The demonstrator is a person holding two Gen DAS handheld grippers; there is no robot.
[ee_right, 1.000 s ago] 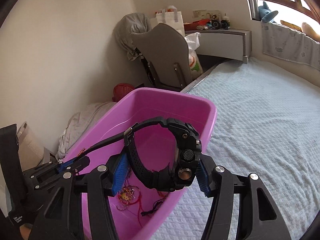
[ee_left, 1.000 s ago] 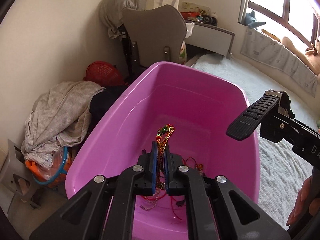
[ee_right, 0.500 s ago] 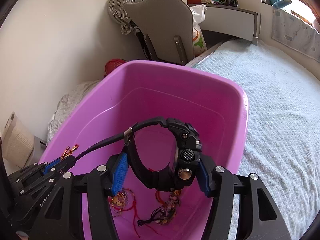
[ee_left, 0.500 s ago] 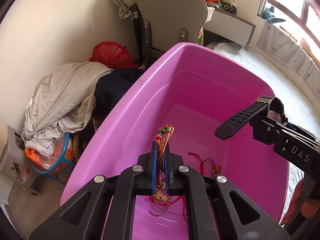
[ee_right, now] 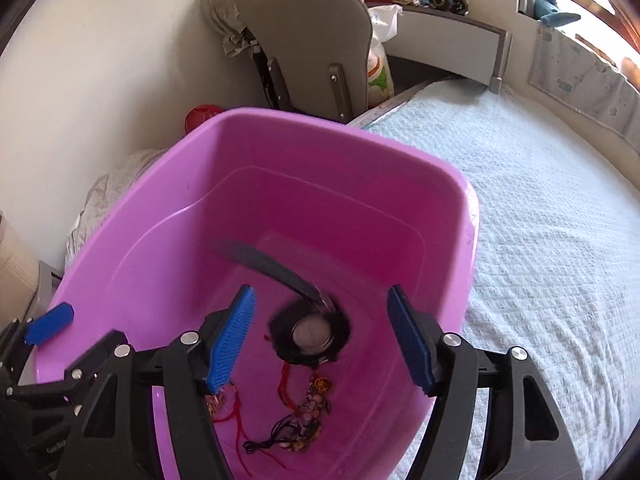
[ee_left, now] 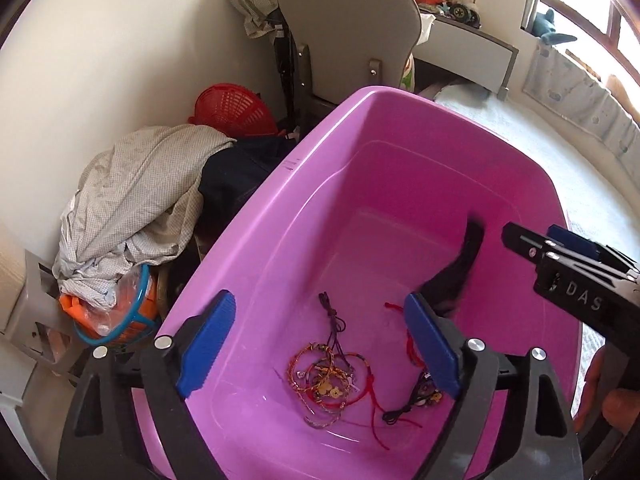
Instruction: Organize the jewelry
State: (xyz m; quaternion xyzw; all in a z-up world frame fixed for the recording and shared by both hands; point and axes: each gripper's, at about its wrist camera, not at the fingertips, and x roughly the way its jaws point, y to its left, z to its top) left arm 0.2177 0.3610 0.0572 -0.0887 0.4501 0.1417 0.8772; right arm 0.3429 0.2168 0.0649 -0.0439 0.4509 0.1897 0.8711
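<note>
A pink plastic tub stands on the bed below both grippers. My left gripper hangs over it, jaws opening, nothing between the blue pads. Below it, several woven and red-cord bracelets lie tangled on the tub floor. My right gripper is also over the tub, jaws opening. A black wristwatch shows blurred beneath and between its pads, touching neither. More beaded strings lie under it. One blue pad of my left gripper shows at the left.
A heap of clothes, a red basket and a grey chair crowd the wall beside the tub. The pale quilted bedcover spreads to the right. A grey shelf with toys stands at the back.
Both grippers sank over the tub, then opened. The woven bracelet left my left pads and lies on the tub floor. The watch left my right pads and is dropping, blurred.
</note>
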